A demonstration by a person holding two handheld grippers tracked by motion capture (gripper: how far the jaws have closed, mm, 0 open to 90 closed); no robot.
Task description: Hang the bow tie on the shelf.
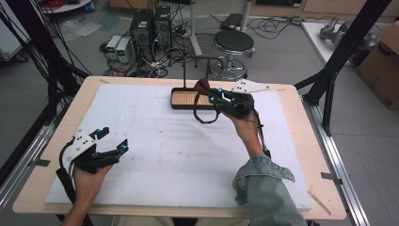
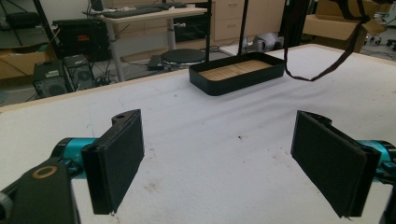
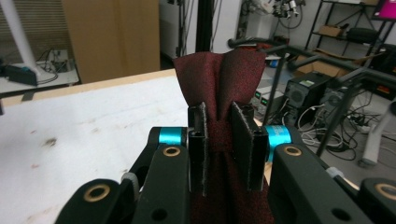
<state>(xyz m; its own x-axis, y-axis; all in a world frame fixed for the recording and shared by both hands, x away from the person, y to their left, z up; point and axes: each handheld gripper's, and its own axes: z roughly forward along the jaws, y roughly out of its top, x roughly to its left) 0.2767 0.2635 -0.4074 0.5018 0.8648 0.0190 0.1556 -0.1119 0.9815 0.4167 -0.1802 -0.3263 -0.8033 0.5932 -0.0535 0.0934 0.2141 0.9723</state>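
My right gripper [image 1: 210, 95] is shut on a dark red bow tie [image 1: 203, 86], held in the air just above the black tray [image 1: 182, 105] with a wooden floor. In the right gripper view the pads pinch the bow tie [image 3: 219, 79] at its knot, and its two wings fan upward. Its dark strap [image 1: 205, 117] hangs in a loop below the gripper; the left gripper view shows that strap [image 2: 322, 70] dangling at the upper right, past the tray [image 2: 238, 74]. My left gripper [image 1: 112, 139] rests open near the table's front left, nothing between its pads [image 2: 116, 158].
A black T-shaped stand [image 1: 200, 59] rises behind the tray. A white foam sheet [image 1: 160, 155] covers the wooden table. Beyond the far edge stand a stool [image 1: 233, 44] and computer boxes [image 1: 150, 26] with tangled cables. A cardboard box [image 1: 383, 61] sits at the right.
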